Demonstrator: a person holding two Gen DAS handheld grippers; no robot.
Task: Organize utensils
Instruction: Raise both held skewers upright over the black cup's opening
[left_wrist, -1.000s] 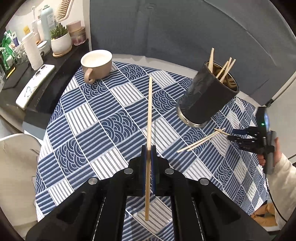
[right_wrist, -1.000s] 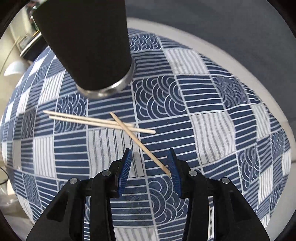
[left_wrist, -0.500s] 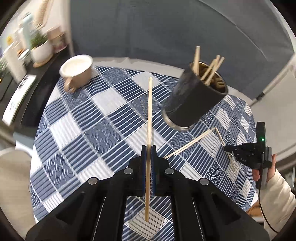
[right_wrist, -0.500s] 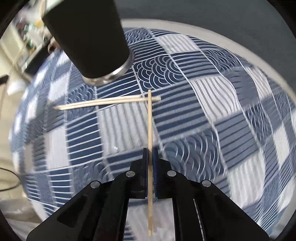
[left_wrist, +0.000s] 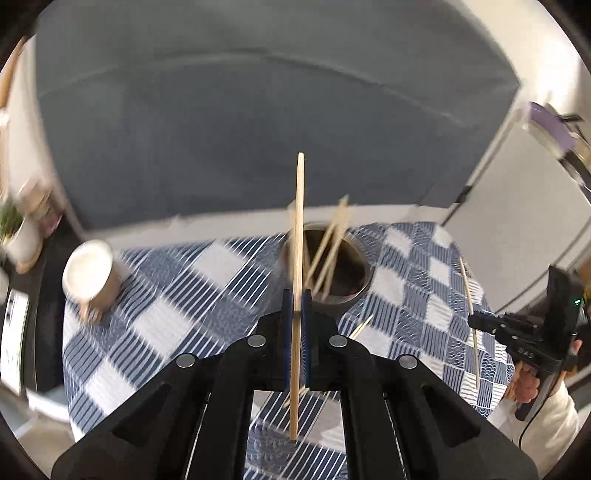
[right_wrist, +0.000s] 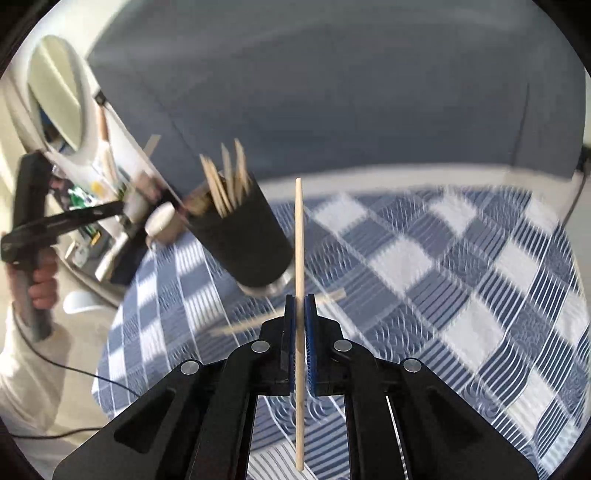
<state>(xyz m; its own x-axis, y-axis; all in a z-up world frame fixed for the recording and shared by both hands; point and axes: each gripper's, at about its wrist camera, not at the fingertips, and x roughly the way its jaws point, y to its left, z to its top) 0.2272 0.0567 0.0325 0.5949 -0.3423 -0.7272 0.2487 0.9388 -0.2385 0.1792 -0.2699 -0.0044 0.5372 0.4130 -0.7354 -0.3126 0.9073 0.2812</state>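
My left gripper is shut on a wooden chopstick that stands upright in its view, in front of the open mouth of the black holder. The holder has several chopsticks in it. My right gripper is shut on a second chopstick, lifted above the blue-and-white checked cloth. The holder stands to its left. Two loose chopsticks lie blurred on the cloth just ahead of the right fingers. The left wrist view shows the right gripper at the far right, with its chopstick.
A beige mug stands at the table's left edge, and a potted plant sits on a dark shelf beyond it. A grey backdrop rises behind the table. A person's hand and a cable are at the left.
The right gripper shut on a chopstick on the cloth and lifted it. Both grippers rose and rolled. The left one carried its chopstick towards the holder.
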